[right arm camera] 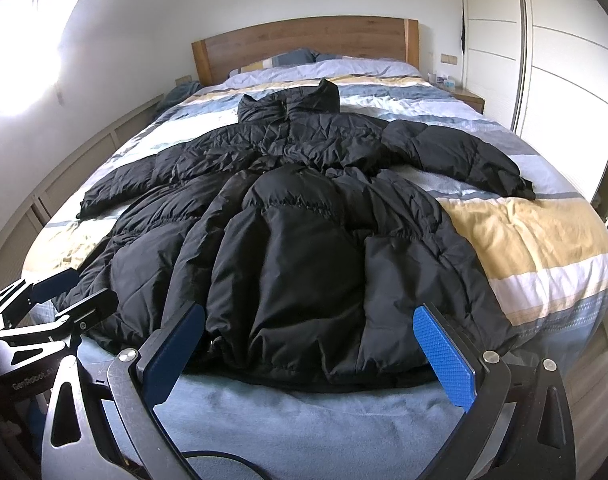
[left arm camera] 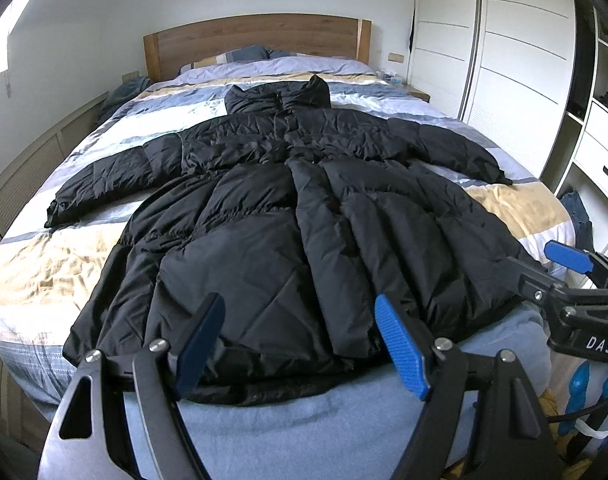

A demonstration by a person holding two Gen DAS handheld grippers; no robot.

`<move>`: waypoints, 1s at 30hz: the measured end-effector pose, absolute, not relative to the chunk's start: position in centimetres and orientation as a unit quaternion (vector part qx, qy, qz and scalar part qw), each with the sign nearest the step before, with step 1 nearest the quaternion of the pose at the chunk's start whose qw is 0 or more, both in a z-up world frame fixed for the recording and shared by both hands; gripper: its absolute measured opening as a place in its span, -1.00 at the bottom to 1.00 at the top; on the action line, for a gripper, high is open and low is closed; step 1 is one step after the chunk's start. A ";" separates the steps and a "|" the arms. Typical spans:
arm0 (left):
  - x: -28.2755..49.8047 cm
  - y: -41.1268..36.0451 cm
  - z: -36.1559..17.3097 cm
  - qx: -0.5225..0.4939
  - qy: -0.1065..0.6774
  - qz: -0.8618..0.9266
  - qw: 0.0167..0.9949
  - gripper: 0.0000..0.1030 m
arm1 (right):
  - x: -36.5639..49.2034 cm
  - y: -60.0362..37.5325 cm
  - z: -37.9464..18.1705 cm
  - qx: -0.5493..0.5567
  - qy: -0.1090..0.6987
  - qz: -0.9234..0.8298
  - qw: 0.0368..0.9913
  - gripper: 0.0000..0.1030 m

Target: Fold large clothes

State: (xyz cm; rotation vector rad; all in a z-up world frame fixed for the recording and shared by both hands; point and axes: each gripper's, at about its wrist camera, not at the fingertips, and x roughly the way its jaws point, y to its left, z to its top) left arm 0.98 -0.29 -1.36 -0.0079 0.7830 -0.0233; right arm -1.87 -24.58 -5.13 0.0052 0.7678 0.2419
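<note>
A long black quilted puffer coat (left arm camera: 288,216) lies spread flat on the striped bed (left arm camera: 44,272), collar toward the wooden headboard (left arm camera: 256,40) at the top of the frame, hem at the bottom edge, sleeves flung out left and right. Its long axis runs straight away from both grippers. The left gripper (left arm camera: 300,344) hovers over the hem's left half, the right gripper (right arm camera: 308,352) over its right half; both jaws stand wide apart, holding nothing. Each hand seems equally near its own hem corner.
</note>
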 end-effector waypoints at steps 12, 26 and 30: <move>1.5 0.0 -1.7 -0.005 0.391 -0.006 0.920 0.49 | -1.7 -24.6 -5.5 0.002 0.380 0.118 0.918 0.99; 2.0 0.7 -2.3 -0.015 0.400 -0.003 0.916 0.49 | -1.2 -24.3 -5.9 0.003 0.391 0.117 0.913 0.99; 2.3 1.0 -2.5 -0.018 0.403 0.001 0.915 0.49 | -1.0 -24.3 -6.1 0.004 0.393 0.117 0.912 0.99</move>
